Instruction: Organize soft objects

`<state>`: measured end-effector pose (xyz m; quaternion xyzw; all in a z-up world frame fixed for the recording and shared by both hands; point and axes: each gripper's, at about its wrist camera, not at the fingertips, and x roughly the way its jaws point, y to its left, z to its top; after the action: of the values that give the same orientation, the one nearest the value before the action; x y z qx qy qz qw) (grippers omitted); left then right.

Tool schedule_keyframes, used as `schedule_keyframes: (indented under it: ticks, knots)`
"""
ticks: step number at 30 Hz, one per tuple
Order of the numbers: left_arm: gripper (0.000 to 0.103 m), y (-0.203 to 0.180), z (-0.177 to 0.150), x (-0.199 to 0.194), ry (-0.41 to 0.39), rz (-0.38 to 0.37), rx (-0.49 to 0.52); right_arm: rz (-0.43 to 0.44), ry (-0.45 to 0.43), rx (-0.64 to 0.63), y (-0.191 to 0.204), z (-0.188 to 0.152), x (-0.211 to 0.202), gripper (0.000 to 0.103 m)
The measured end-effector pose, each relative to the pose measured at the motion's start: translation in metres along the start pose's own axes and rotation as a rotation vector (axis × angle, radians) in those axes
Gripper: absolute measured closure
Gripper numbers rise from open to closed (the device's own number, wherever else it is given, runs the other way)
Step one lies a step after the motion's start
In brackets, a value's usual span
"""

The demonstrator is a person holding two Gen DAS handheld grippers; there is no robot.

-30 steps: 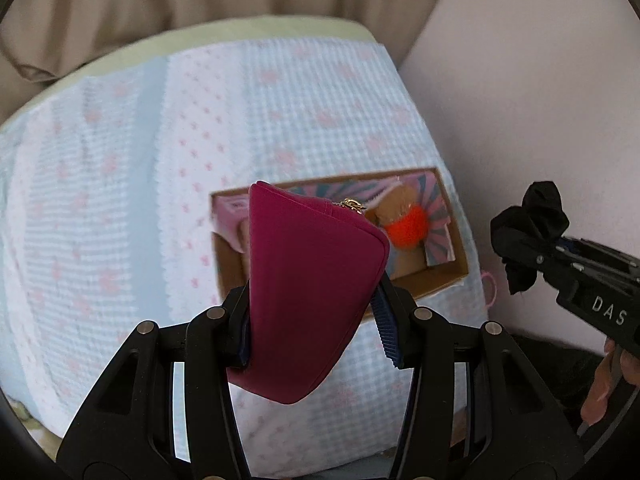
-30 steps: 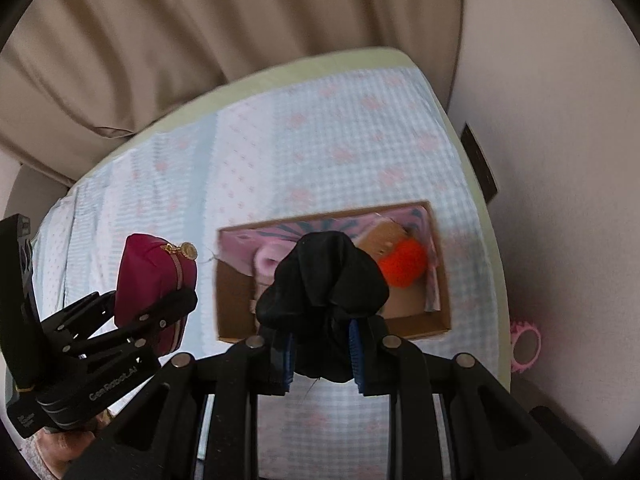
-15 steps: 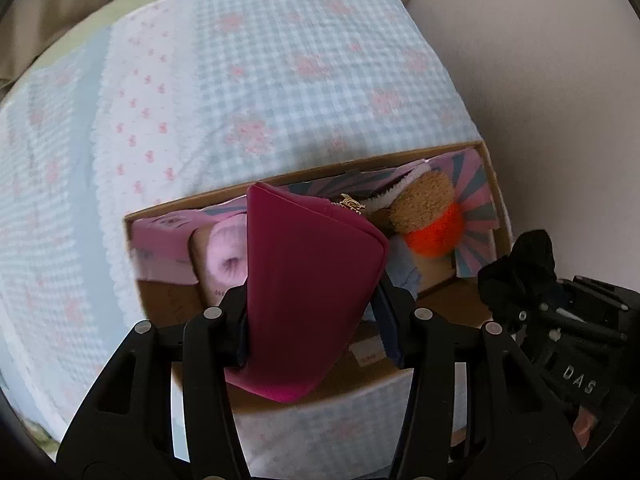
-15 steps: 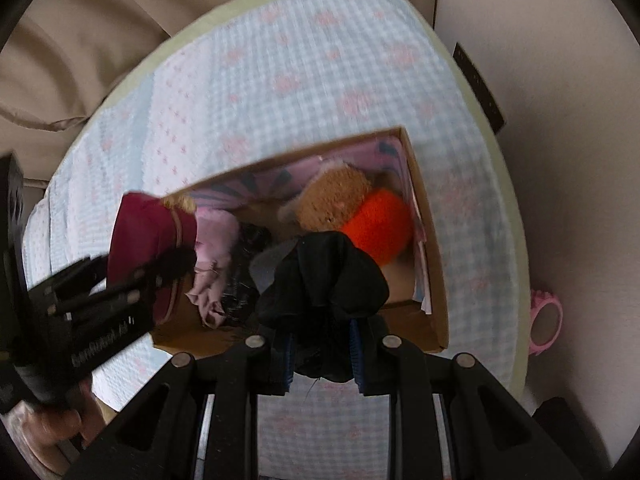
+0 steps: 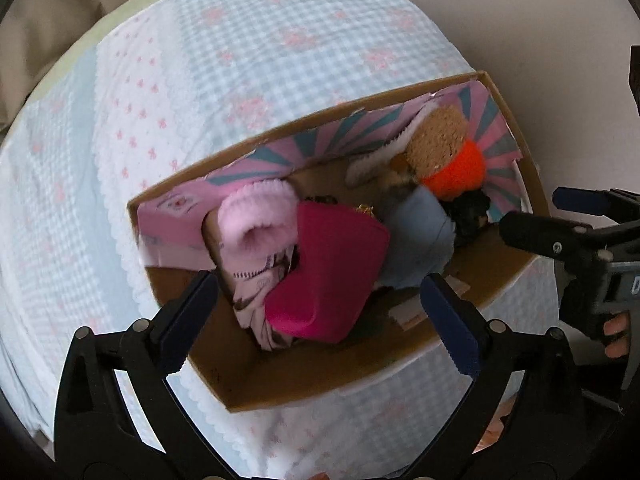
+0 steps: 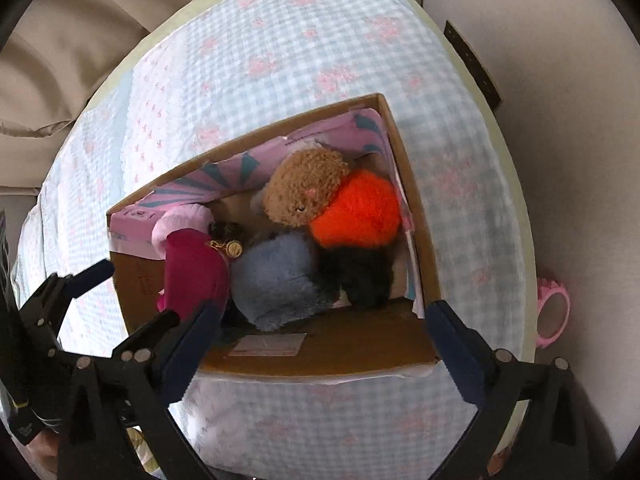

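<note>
Magenta pouch (image 5: 332,272) tilted in cardboard box (image 5: 304,380), black scrunchie (image 6: 356,276) beside orange plush (image 6: 360,208)

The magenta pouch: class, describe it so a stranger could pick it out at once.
Find the open cardboard box on the checked bedspread. Among the soft things inside, look toward its left end, between the pale pink fluffy roll and the grey-blue plush. The magenta pouch is the only smooth, deep-pink item, with a small gold zip charm.
</note>
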<state>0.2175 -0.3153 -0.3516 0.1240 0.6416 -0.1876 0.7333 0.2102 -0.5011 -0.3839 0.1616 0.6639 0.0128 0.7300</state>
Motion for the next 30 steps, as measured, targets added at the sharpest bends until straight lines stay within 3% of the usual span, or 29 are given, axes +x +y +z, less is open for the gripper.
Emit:
schedule_keyframes:
  ticks: [7,14,19,30]
  knots:
    - [0.002,0.005,-0.008,-0.018,-0.026,-0.012,-0.029,-0.016,-0.022,0.022,-0.002,-0.009,-0.005,0.000]
    - [0.002,0.010,-0.025,-0.064,-0.121,-0.015,-0.055,-0.019,-0.081,0.009,0.010,-0.021,-0.037,0.000]
    - [0.002,0.026,-0.050,-0.123,-0.218,-0.036,-0.102,-0.018,-0.145,-0.019,0.035,-0.037,-0.077,0.000]
    - [0.002,0.090,-0.131,-0.289,-0.520,0.067,-0.193,-0.034,-0.403,-0.149,0.139,-0.102,-0.198,0.000]
